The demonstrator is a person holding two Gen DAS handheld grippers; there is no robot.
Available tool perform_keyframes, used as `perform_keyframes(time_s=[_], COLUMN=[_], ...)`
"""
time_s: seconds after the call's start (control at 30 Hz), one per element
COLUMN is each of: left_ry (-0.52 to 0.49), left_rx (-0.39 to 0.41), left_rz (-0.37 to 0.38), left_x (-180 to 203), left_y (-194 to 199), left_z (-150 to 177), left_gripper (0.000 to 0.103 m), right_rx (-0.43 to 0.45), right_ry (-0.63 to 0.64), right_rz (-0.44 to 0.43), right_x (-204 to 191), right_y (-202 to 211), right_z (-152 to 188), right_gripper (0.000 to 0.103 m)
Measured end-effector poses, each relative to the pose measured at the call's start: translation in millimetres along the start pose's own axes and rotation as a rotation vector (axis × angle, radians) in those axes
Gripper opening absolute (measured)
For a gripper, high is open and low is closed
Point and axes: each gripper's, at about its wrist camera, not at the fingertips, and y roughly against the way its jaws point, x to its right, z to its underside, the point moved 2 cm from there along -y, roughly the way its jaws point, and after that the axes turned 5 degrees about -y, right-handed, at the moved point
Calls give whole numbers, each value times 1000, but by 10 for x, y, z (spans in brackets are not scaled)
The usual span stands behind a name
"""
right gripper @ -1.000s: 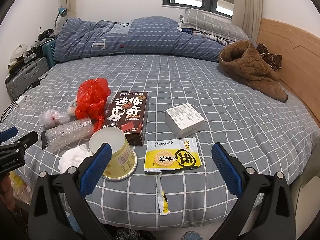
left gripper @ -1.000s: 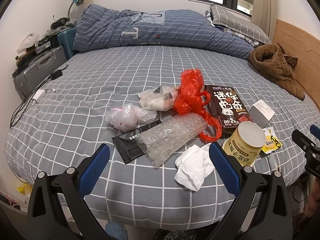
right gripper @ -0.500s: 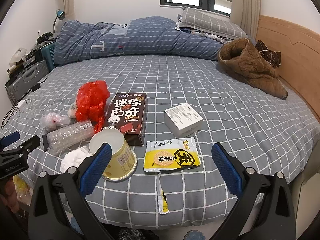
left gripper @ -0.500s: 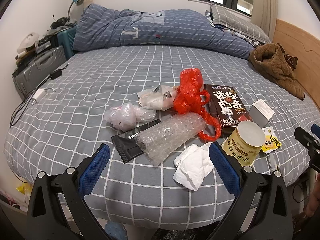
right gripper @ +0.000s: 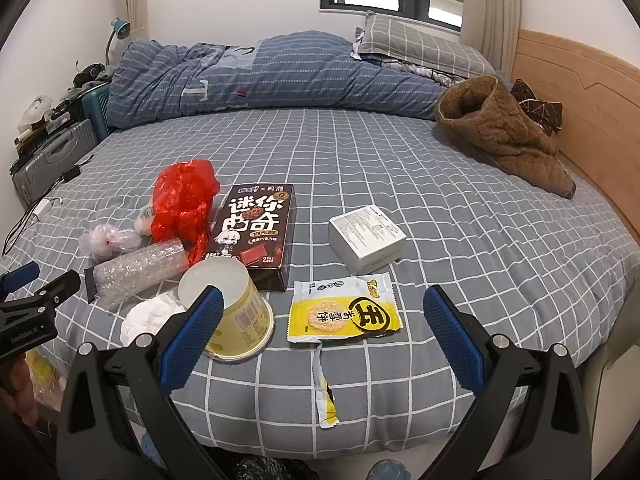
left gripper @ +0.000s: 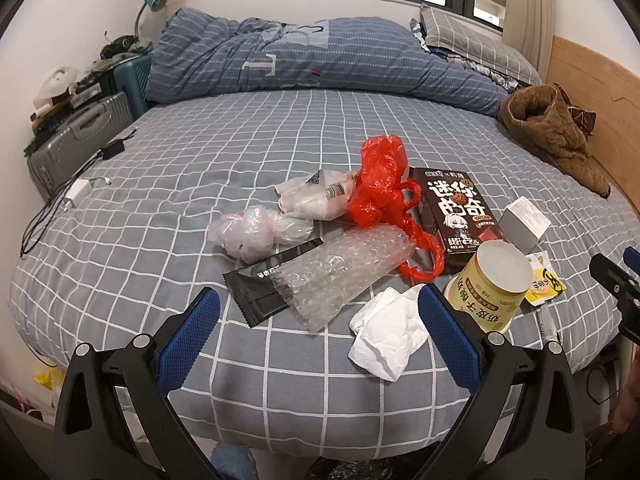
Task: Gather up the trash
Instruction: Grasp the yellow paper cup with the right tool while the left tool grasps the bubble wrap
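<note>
left gripper [left gripper: 316,320]: hovering over bed [left gripper: 200,168] edge, jaws gaping wide, gripping nothing | right gripper [right gripper: 320,328]: likewise hanging wide, unladen | trash lying on bed: bubble wrap [left gripper: 340,272] overlapping black wrapper [left gripper: 260,284]; tissue [left gripper: 386,332] sitting beside yellow cup [left gripper: 492,288]; red bag [left gripper: 384,184] touching brown box [right gripper: 256,232]; yellow packet [right gripper: 344,312] lying near white box [right gripper: 366,238]

Bed sheet [left gripper: 168,184] grey with white grid. Duvet [left gripper: 320,60] blue with pale dotted stripes. Bag [left gripper: 380,184] red. Box [right gripper: 256,232] dark brown, white lettering; small box [right gripper: 366,238] white. Cup [left gripper: 490,288] pale yellow, brown text. Wrapper [right gripper: 344,312] yellow, white and black. Tissue [left gripper: 388,332] white. Bubble wrap [left gripper: 340,272] clear, over black pouch [left gripper: 256,284]. Jacket [right gripper: 508,136] brown. Hand-held gripper pads [right gripper: 192,336] blue, arms black.
</note>
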Motion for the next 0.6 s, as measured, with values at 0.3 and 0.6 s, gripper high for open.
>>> perform_keyframes(time_s=[0.3, 0.6], left_ry=[-1, 5], left_rx=[-66, -160], left_rz=[-17, 26], left_x=[-70, -82], left_y=[-502, -1054], left_z=[-91, -86], left_gripper=[97, 95], right_rx=[-62, -130], right_ry=[57, 81], right_rz=[-46, -83], right_x=[-408, -739], right_y=[-363, -756], right_z=[56, 120], right_gripper=[96, 96])
